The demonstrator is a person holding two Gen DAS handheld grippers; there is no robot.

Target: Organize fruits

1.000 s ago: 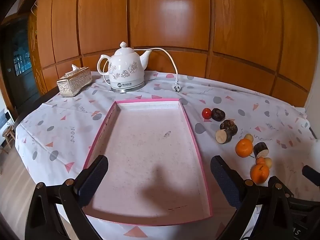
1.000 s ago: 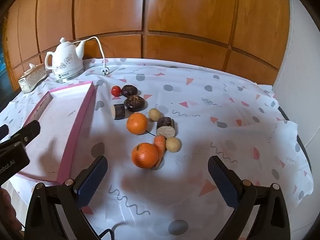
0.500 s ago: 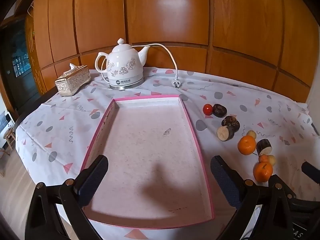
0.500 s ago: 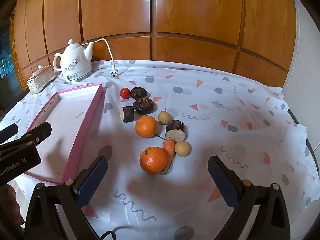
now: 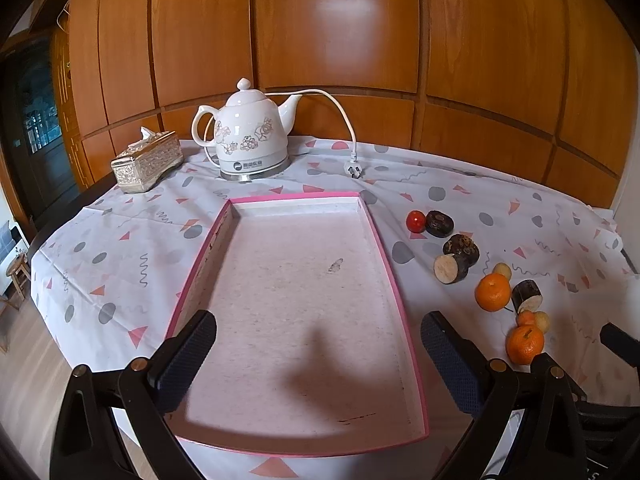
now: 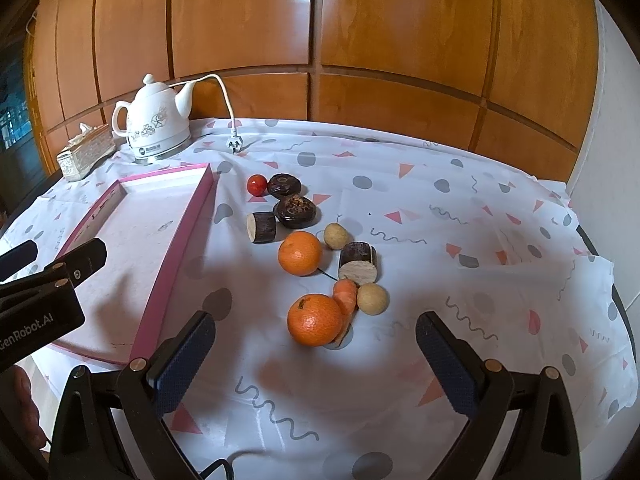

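Orange fruit (image 6: pixel 315 319) lies between the right gripper (image 6: pixel 314 358) fingers, untouched.
Both grippers are released; the pink tray (image 5: pixel 404 304) sits between the left gripper (image 5: pixel 318 354) fingers.

Pink tray (image 5: pixel 404 312), shallow, rectangular, nothing in it, at cloth's left side, long edge beside fruit.
Fruit in loose line right of tray, all on cloth:
- red tomato (image 6: pixel 257 185), far end, touching dark round fruit (image 6: pixel 284 185)
- second dark fruit (image 6: pixel 295 211) against cut log piece (image 6: pixel 262 227)
- orange (image 6: pixel 300 253), tan ball (image 6: pixel 335 235), second log piece (image 6: pixel 358 262)
- nearer orange (image 6: pixel 314 319) touching carrot (image 6: pixel 345 297); tan ball (image 6: pixel 372 299) beside carrot
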